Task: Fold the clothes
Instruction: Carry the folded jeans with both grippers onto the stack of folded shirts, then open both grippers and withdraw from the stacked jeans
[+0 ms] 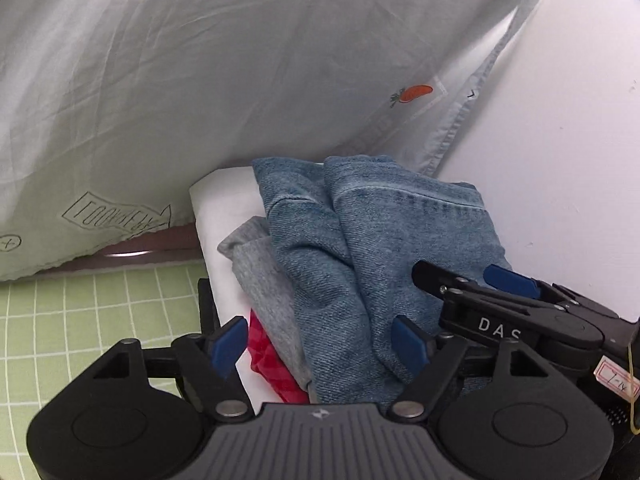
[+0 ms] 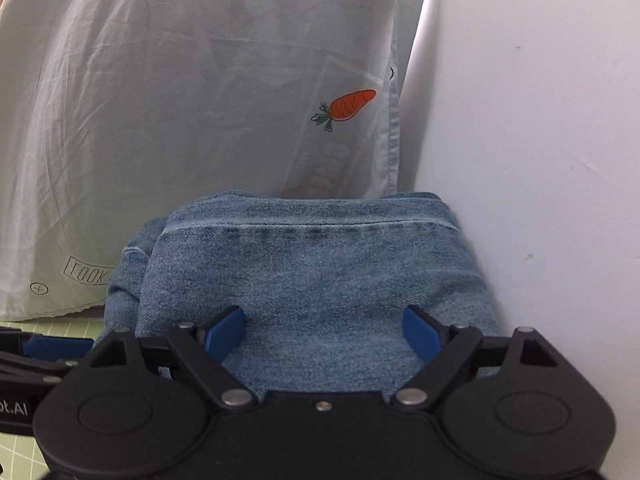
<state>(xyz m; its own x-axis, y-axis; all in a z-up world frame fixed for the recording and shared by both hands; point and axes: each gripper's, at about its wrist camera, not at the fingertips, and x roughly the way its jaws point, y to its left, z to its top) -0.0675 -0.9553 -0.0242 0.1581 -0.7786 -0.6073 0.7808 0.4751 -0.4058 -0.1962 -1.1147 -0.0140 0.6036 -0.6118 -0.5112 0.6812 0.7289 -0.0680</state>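
Note:
Folded blue jeans (image 1: 360,240) top a stack with a grey garment (image 1: 264,280) and a red checked one (image 1: 268,364) under them. My left gripper (image 1: 320,346) is open, its jaws spread over the stack's near edge. My right gripper (image 2: 324,334) is open with its blue pads either side of the jeans (image 2: 320,268); it also shows in the left wrist view (image 1: 500,292) at the right. A pale shirt (image 1: 200,80) with a carrot print (image 2: 346,108) hangs behind the stack.
A white board (image 1: 224,208) lies under the stack. A green grid mat (image 1: 80,320) covers the surface at left. A white wall (image 1: 560,160) stands close on the right.

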